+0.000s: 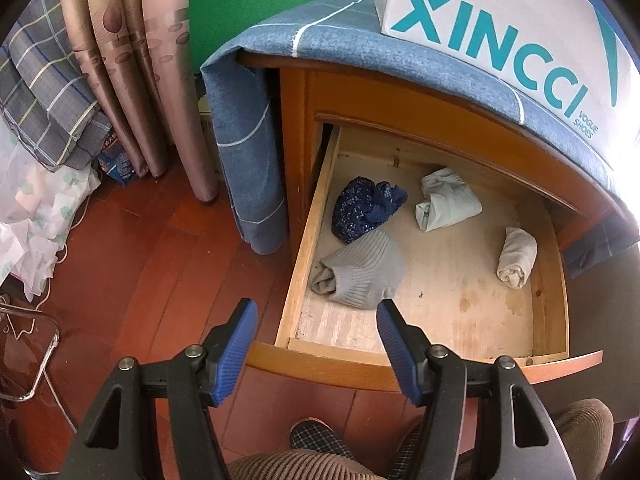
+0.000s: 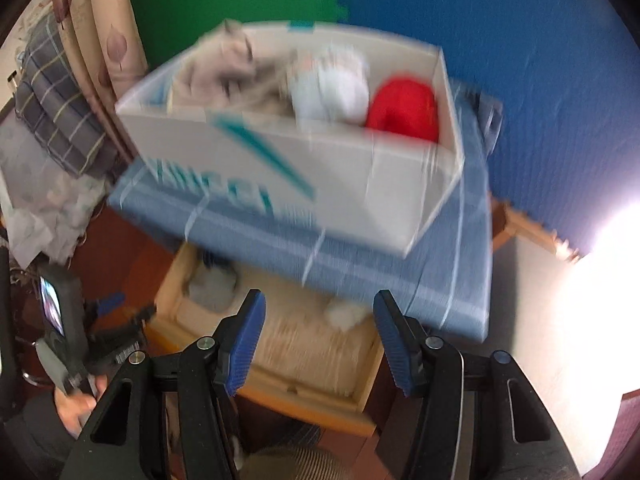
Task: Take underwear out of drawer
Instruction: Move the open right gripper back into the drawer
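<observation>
The open wooden drawer (image 1: 304, 236) holds several rolled pieces of underwear: a dark blue one (image 1: 366, 208), a grey ribbed one (image 1: 360, 270), a pale green one (image 1: 446, 204) and a cream one (image 1: 516, 258). My left gripper (image 1: 316, 310) hangs open over the drawer's front left corner, empty, near the grey roll. In the blurred right wrist view my right gripper (image 2: 318, 302) is open and empty above the drawer (image 2: 308, 354). Beyond it a white box (image 2: 360, 184) holds a grey piece (image 2: 216, 72), a white piece (image 2: 336, 88) and a red piece (image 2: 404, 110).
The white box (image 1: 500, 28) with teal lettering sits on a blue checked cloth (image 1: 320, 28) covering the nightstand. Curtains (image 1: 132, 60) and a plaid bundle (image 1: 48, 92) stand at left over a red wood floor (image 1: 160, 260). A person's slipper (image 1: 316, 440) shows below. The left gripper's handle (image 2: 60, 320) appears at the left.
</observation>
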Demonstrator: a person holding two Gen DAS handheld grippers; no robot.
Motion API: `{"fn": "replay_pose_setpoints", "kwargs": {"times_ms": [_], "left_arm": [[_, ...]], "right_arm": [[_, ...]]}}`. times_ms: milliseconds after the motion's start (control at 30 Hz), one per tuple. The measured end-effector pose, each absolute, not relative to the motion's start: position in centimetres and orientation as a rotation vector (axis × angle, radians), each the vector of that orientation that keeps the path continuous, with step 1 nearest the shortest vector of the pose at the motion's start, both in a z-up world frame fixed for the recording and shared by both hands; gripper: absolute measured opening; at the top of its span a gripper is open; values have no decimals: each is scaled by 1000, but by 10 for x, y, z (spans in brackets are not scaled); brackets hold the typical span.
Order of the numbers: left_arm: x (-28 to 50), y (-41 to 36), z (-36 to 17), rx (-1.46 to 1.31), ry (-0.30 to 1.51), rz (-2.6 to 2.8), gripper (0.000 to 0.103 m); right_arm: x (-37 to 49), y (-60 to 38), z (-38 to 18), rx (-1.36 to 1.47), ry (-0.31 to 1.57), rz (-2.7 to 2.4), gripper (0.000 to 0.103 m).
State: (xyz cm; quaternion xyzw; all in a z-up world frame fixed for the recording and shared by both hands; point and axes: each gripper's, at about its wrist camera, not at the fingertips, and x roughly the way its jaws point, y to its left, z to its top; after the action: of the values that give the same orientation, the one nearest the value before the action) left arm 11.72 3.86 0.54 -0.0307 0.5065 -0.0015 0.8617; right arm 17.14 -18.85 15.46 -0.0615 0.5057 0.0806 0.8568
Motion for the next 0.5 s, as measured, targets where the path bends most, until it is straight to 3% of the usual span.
{"fn": "replay_pose_setpoints", "kwargs": {"times_ms": [233,500], "left_arm": [[117,40,4,-85,1069,-9,64],[119,44,2,-122,1080,-16,64]], "right_arm": [[174,-201,79,-141,1185,217,54],[193,-207,30,-134,1221,231,54]]}}
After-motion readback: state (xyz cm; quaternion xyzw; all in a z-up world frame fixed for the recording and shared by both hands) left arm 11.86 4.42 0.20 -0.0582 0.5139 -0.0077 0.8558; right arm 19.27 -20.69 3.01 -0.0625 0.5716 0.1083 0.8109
